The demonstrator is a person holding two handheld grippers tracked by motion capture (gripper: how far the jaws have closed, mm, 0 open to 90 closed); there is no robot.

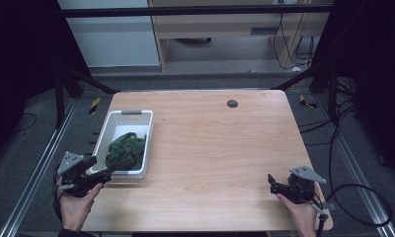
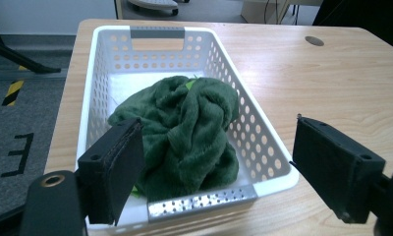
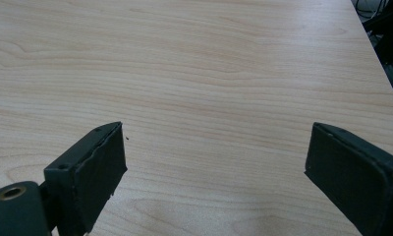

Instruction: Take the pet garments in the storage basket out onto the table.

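A light wooden tabletop (image 1: pixel 210 148) with rounded corners stands on dark grey carpet (image 1: pixel 32 133). Near its far edge sits a round dark cable grommet (image 1: pixel 232 103). Black frame struts (image 1: pixel 87 79) slant down on both sides, and a dark horizontal bar (image 1: pixel 195 11) crosses above. Yellow-and-black striped tape (image 1: pixel 94 105) marks the floor left of the table, and another strip (image 1: pixel 308 102) lies to the right. Behind stand a white panel (image 1: pixel 109 34) and a pale wooden cabinet (image 1: pixel 220 24). Black cables (image 1: pixel 356 163) loop over the floor on the right. A metal rail (image 1: pixel 32 182) runs along the left side. The room's edges lie in deep shadow.
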